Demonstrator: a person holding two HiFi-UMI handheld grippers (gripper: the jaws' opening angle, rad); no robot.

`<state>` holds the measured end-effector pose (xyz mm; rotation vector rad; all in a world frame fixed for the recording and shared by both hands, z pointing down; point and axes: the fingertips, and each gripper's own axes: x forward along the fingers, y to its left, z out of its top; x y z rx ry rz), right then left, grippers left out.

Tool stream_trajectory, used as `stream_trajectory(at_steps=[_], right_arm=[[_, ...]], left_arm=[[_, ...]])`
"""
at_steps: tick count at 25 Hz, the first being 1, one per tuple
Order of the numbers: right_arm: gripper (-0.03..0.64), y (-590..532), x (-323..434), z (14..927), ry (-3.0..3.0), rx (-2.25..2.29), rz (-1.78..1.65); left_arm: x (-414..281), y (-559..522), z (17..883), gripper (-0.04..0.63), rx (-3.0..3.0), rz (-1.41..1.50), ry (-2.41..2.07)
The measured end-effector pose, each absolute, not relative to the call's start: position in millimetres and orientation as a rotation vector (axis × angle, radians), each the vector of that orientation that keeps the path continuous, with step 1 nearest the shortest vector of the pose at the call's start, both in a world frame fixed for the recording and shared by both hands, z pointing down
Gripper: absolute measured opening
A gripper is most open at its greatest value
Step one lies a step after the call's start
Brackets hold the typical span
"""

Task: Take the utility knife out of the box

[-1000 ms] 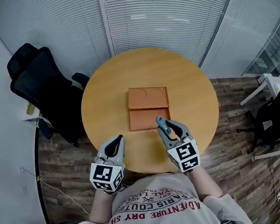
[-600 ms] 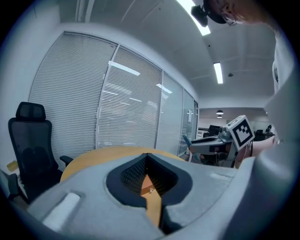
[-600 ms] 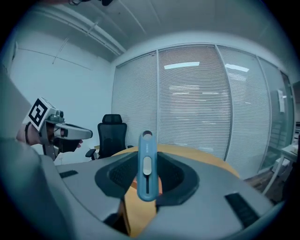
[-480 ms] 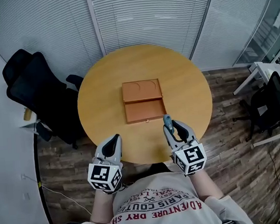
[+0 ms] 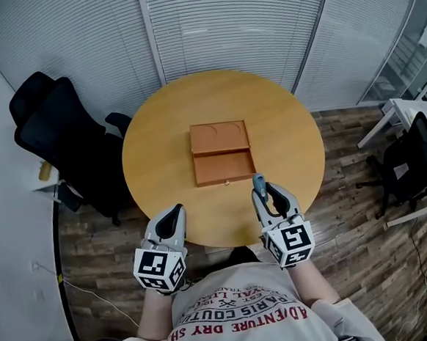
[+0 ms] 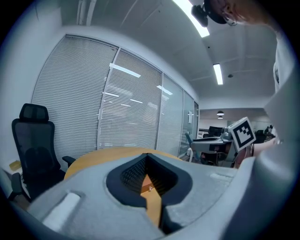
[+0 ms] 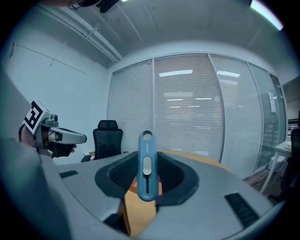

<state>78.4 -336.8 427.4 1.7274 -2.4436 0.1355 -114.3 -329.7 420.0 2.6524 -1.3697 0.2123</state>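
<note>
Head view: round table (image 5: 283, 124) with open box (image 5: 222, 153) at centre. Right gripper (image 5: 263, 191) over near edge, clamped on knife (image 5: 258, 182). Knife out of box, just off its near right corner. Left gripper (image 5: 174, 215) over near-left edge. Chair (image 5: 64, 141) left of table.

Left gripper view: jaws together at tips, nothing held. Table and box glimpsed through gap below.

Right gripper view: jaws closed on knife, upright, slider facing camera, holed end above tips.
</note>
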Motion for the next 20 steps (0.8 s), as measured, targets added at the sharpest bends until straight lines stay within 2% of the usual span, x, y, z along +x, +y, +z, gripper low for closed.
stream_trajectory(at_steps=[20], right_arm=[[0.132, -344, 82, 433, -2.44, 1.684, 0.136]], left_arm=[[-98, -340, 419, -0.005, 2.656, 0.201, -1.357]])
